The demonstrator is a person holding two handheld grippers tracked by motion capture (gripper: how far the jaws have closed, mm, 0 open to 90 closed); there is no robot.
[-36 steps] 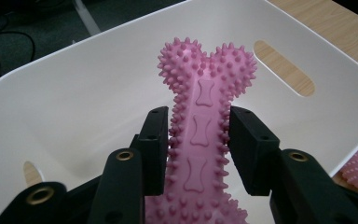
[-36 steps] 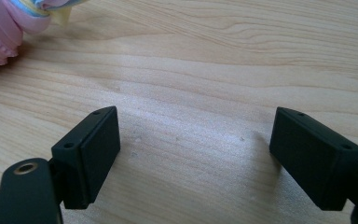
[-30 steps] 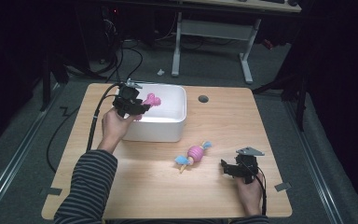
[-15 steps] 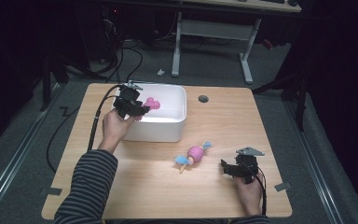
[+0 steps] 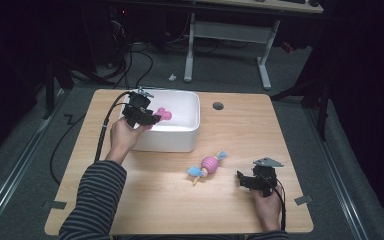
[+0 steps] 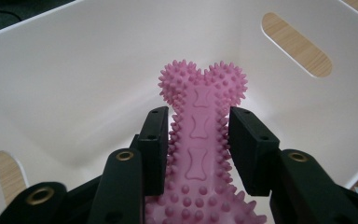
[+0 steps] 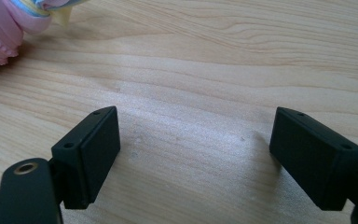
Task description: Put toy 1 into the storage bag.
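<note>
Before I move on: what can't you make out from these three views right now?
- Pink spiky bone toy: its near end is cut off by the bottom edge of the left gripper view and flanked by the jaws.
- White bin: in the high view the left gripper and hand hide part of its floor.
- Pink and blue toy: too small in the high view, cropped at the corner of the right gripper view.

Overhead forward-down view; jaw-level close-ups inside bin, over table.

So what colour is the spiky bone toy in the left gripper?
Pink bone toy, clearest in the left gripper view.
</note>
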